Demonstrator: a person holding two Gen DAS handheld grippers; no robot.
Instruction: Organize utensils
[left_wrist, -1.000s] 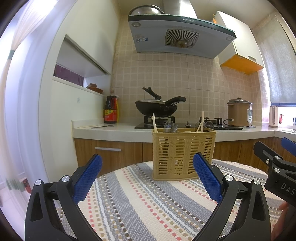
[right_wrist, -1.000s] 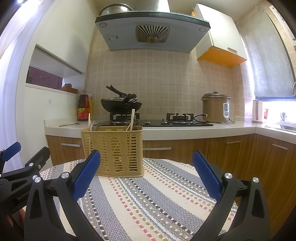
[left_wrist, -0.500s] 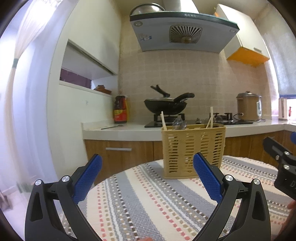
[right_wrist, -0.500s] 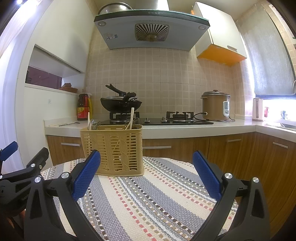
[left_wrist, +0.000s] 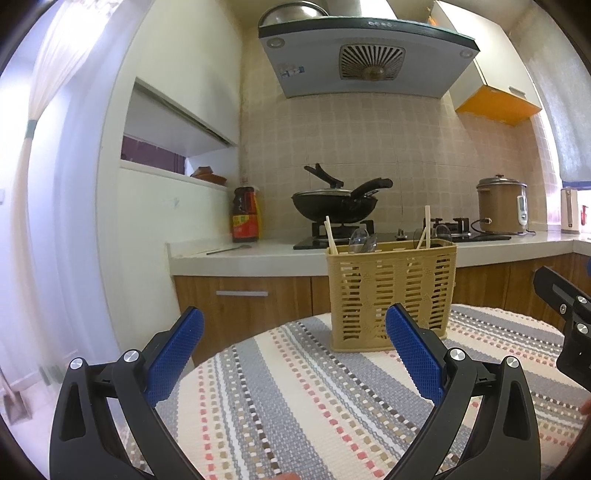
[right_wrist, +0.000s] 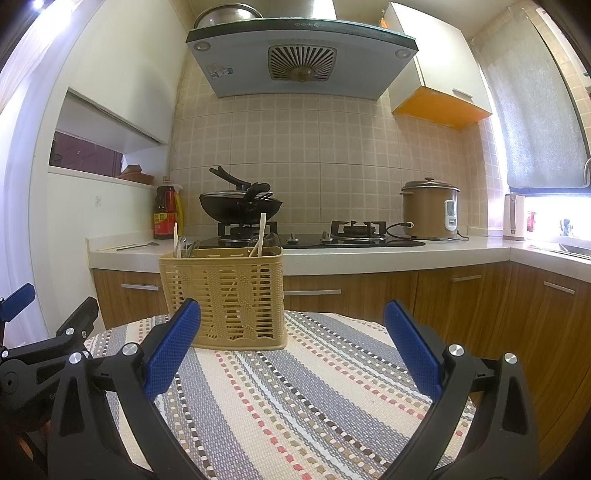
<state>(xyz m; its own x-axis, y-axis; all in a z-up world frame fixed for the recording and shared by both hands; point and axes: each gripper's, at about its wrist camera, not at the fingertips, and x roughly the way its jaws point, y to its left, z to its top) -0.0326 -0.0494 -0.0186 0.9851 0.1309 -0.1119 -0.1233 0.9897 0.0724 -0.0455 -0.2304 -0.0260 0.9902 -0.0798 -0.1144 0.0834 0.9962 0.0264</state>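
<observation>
Utensils (left_wrist: 364, 239) mostly hidden inside slatted basket (left_wrist: 391, 295).

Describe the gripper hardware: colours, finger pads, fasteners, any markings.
Both match: the left gripper and right gripper have matte black, forked plastic arms with cutout slots and silver round screw heads at the joints. The fingers carry flat, bright blue pads with fine diamond-grid texture. No cables or sleeves are visible. Faint lettering on the left gripper's body, seen from the right wrist view, is unreadable.
</observation>
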